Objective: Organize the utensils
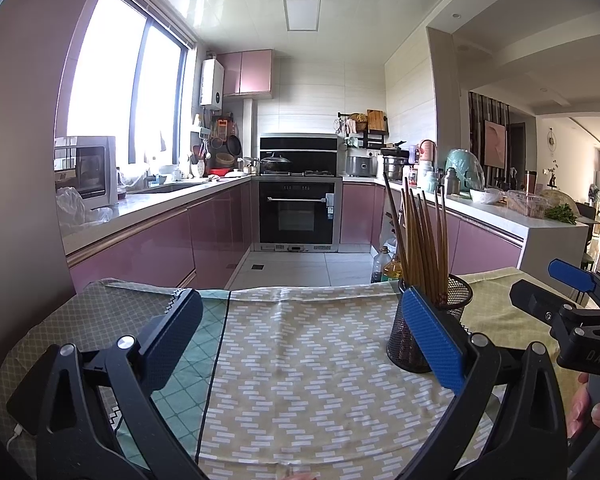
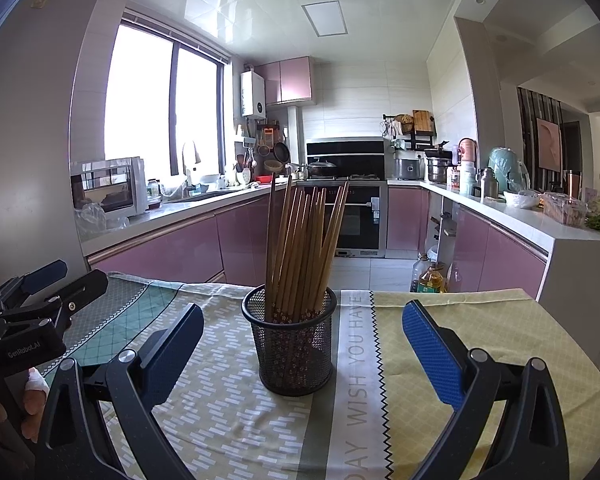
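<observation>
Chopsticks [image 2: 300, 248] are held upright in a mesh cup [image 2: 294, 354] mid-tabletop; left gripper [image 1: 300, 340] and right gripper [image 2: 302, 344] are spread, empty.

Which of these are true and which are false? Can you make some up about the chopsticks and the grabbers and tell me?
1. The chopsticks stand in a black mesh cup. True.
2. The cup lies on its side. False: it stands upright on the tablecloth.
3. The right gripper is open, with the cup in front of it, between its fingers in the view. True.
4. The left gripper holds a chopstick. False: it is open and holds nothing.
5. Loose chopsticks lie on the cloth. False: all that show are in the cup.
</observation>
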The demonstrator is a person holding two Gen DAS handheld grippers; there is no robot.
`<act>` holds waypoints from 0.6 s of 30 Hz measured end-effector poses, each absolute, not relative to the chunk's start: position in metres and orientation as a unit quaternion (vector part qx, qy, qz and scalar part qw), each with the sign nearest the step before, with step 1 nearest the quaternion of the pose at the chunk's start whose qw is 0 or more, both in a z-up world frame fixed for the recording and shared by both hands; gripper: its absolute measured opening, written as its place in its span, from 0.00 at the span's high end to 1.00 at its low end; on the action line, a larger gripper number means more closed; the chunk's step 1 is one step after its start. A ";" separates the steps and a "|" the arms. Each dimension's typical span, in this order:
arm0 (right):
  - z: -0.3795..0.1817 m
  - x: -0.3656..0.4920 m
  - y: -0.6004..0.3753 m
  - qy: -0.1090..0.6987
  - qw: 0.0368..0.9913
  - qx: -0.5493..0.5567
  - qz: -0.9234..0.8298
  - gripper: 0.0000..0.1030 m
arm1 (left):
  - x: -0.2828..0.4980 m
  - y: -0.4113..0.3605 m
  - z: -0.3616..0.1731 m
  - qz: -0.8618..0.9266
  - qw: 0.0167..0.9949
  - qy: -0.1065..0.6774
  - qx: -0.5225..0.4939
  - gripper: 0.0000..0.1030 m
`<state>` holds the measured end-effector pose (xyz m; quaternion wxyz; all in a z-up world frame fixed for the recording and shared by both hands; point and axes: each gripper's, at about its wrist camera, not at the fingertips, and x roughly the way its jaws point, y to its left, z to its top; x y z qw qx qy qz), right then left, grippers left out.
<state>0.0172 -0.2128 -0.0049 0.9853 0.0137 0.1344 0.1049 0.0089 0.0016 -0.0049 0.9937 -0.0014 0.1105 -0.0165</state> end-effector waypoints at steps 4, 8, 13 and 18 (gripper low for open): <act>-0.005 0.017 -0.213 0.135 0.985 0.014 0.106 0.06 | 0.009 0.002 -0.005 -0.016 0.994 0.111 -0.002 0.05; -0.006 0.017 -0.213 0.136 0.985 0.014 0.106 0.06 | 0.009 0.002 -0.005 -0.016 0.994 0.111 -0.002 0.05; -0.006 0.017 -0.212 0.136 0.985 0.015 0.106 0.06 | 0.009 0.002 -0.005 -0.017 0.994 0.111 -0.002 0.05; -0.007 0.018 -0.212 0.137 0.985 0.015 0.106 0.06 | 0.009 0.002 -0.005 -0.016 0.994 0.111 -0.002 0.05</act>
